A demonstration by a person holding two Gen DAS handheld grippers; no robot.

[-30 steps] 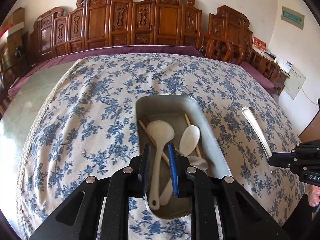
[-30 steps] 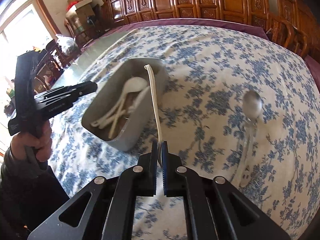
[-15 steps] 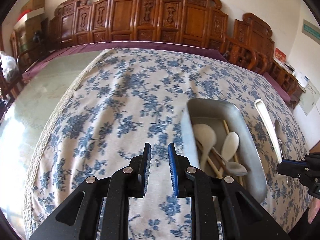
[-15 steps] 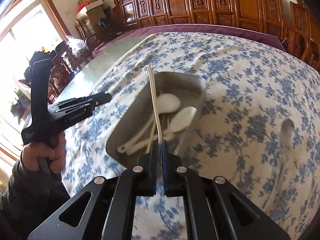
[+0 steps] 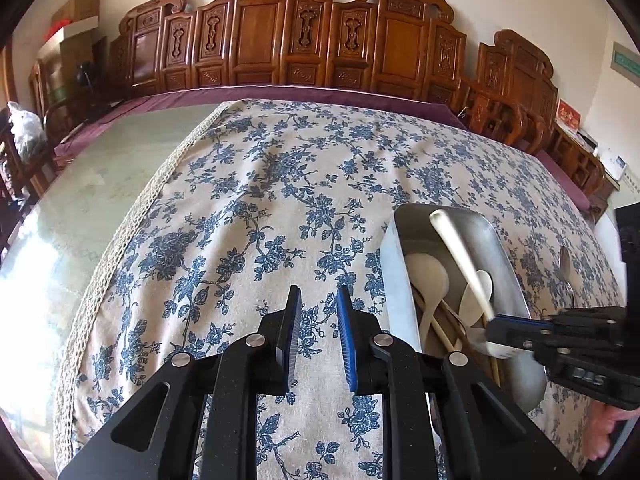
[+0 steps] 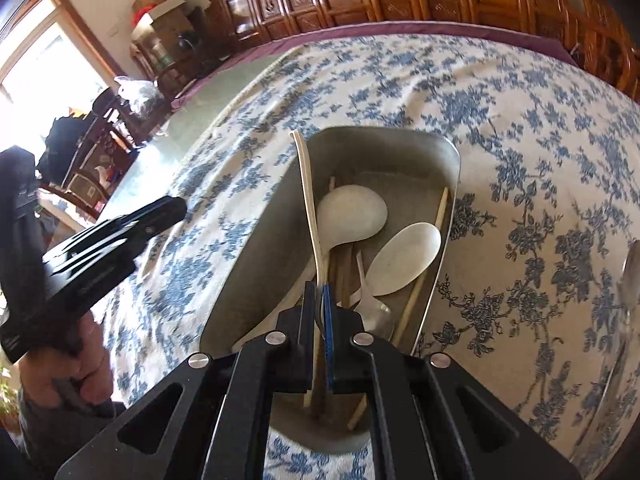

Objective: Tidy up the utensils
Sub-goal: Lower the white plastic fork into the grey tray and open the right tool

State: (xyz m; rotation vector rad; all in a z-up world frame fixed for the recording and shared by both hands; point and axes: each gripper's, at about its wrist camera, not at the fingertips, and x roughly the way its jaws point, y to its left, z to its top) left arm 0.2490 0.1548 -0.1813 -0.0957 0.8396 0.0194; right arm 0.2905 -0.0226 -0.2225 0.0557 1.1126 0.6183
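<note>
Since a second ago the right hand-held gripper [image 6: 319, 300] has carried its long pale utensil [image 6: 310, 208] from beside the metal tray [image 6: 256, 256] to directly over it; the left hand-held gripper [image 5: 318, 320] has drawn off the tray to the bare cloth on its left. Right jaws are clamped together on the utensil's lower end — the free end slants up and away over the tray's far-left rim. Which kind of utensil it is cannot be told; it shows edge-on. Left jaws stand slightly apart with nothing between them, above the blue-flowered tablecloth [image 5: 248, 208]. In the tray lie two white spoons [image 6: 352, 216], a metal spoon [image 6: 376, 312] and wooden chopsticks [image 6: 420, 284], crossed over one another. One more metal spoon [image 6: 632, 268] lies on the cloth well to the right of the tray, partly cut by the frame edge. The table's bare green top [image 5: 80, 208] shows left of the cloth's lace border. A hand [image 6: 86, 364] grips the left tool's handle.
</note>
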